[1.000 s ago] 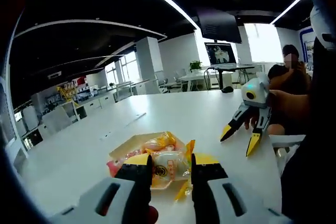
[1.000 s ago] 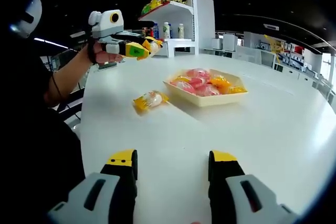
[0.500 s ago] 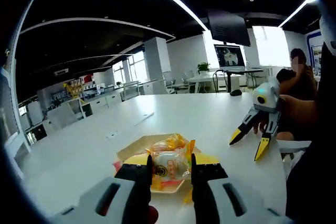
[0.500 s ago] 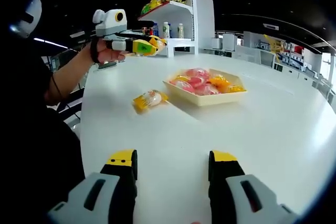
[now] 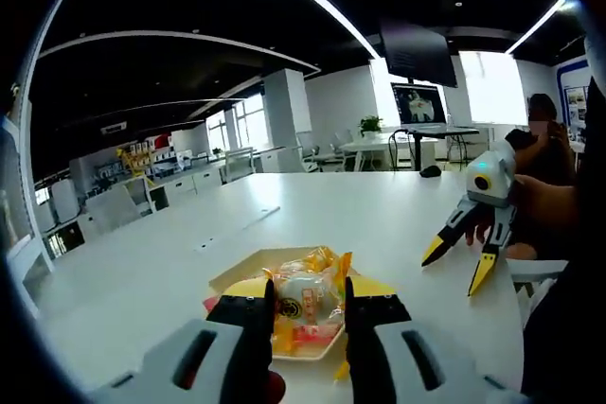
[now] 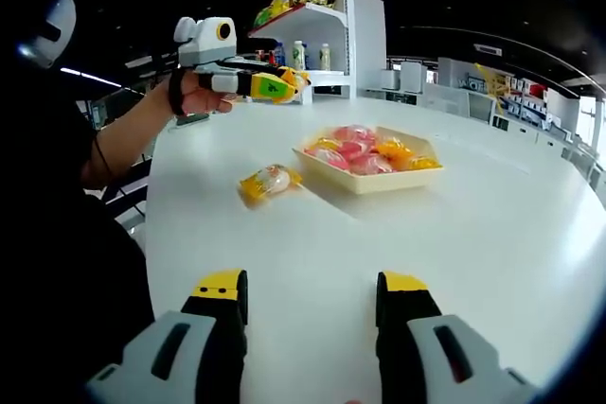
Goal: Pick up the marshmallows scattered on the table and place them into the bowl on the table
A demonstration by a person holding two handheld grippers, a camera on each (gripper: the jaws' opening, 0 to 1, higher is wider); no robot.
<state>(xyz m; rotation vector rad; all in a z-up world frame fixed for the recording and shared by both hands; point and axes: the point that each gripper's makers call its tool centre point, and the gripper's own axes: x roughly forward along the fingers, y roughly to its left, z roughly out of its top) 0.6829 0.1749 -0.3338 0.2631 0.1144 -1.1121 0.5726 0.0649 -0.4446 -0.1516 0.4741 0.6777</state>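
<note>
The left gripper (image 5: 305,314) is clamped on a wrapped marshmallow (image 5: 305,295), yellow and clear in its packet, pinched between the two black jaws with yellow tips; in the left gripper view it hangs above the near part of the bowl (image 5: 248,265), a shallow cream-coloured tray already holding several packets in pink, orange and yellow; the held packet overlaps the bowl's contents in the picture, and whether it touches them cannot be told.

In the right gripper view the same gripper (image 6: 284,88) is seen from the side, held up in a hand (image 6: 194,94) above the far left part of the table (image 6: 473,234), with the yellow packet (image 6: 295,79) at its tips; the bowl (image 6: 369,180) sits toward the middle of the table, heaped with packets.

One more marshmallow (image 6: 269,180) lies flat on the table just beside the bowl's left edge, apart from it, between the bowl and the person's side of the table; it lies well ahead of the right gripper (image 6: 311,302), whose jaws stand wide apart with nothing between them over bare white table near the near edge.

In the left gripper view the right gripper (image 5: 462,262) shows at the right, tips spread and pointing down toward the table, well apart from the bowl.

A white shelf (image 6: 322,16) with bottles and packets stands beyond the far edge.
</note>
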